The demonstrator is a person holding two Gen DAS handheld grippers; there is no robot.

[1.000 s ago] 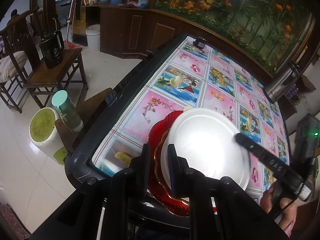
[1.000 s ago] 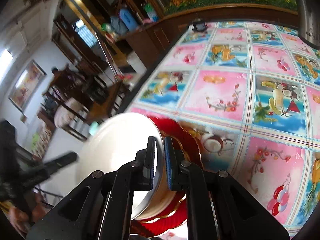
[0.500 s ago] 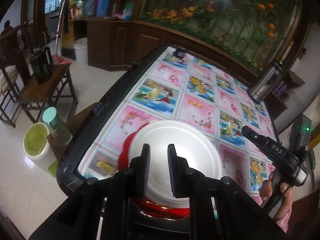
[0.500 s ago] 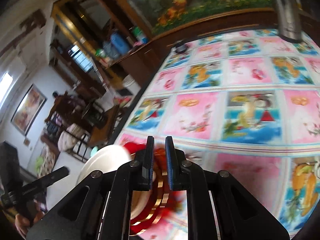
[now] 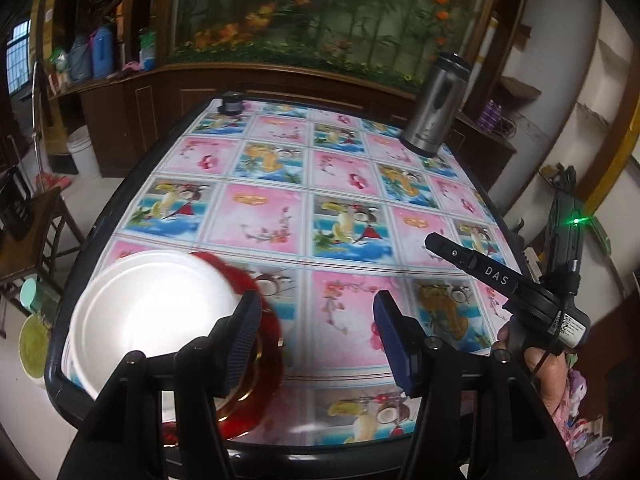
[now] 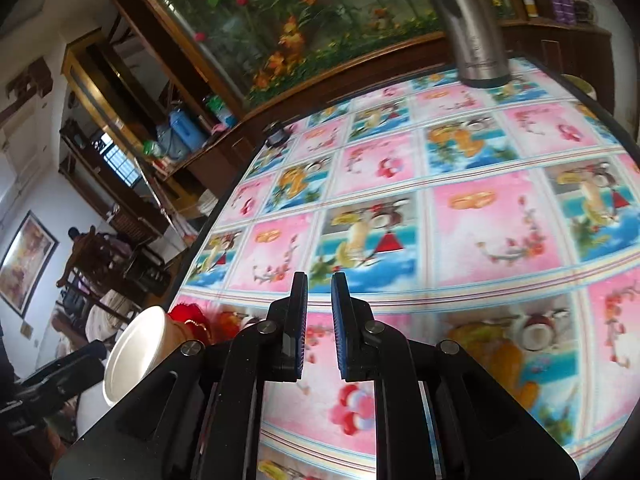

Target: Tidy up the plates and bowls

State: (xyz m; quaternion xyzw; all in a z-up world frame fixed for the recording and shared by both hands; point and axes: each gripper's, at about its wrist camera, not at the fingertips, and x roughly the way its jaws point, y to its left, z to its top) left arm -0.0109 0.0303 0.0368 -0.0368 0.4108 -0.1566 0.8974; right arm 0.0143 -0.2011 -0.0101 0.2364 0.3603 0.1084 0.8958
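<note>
My left gripper (image 5: 316,338) stood with its blue-padded fingers (image 5: 242,340) wide apart and nothing between them, above the near edge of the table (image 5: 100,216). My right gripper (image 6: 319,316) had its fingers (image 6: 298,320) drawn close with a narrow gap between the pads, holding nothing that I could see; in the left view it appeared off to the right (image 5: 492,276), gripped in a hand (image 5: 536,364) beyond the table's edge. The white bowl (image 5: 152,312) sat on the red plate (image 5: 256,372) at the near left corner of the table, the plate's gold ring showing below the bowl. In the right view the same bowl (image 6: 134,350) and the red plate's rim (image 6: 188,314) lay low at the left, beside the gripper body, apart from its fingers. My left gripper's left finger overlapped the bowl's right rim in view; whether it touched, I could not tell. The tablecloth (image 5: 344,176) was a grid of pink and blue fruit-and-flower squares. A steel flask (image 5: 434,108) stood upright at the far right corner of the table, also seen from the right gripper (image 6: 470,20). A small dark object (image 5: 231,105) lay at the far left corner. Behind the table ran a dark wooden cabinet (image 5: 160,96) below a flower mural (image 5: 320,12).
</note>
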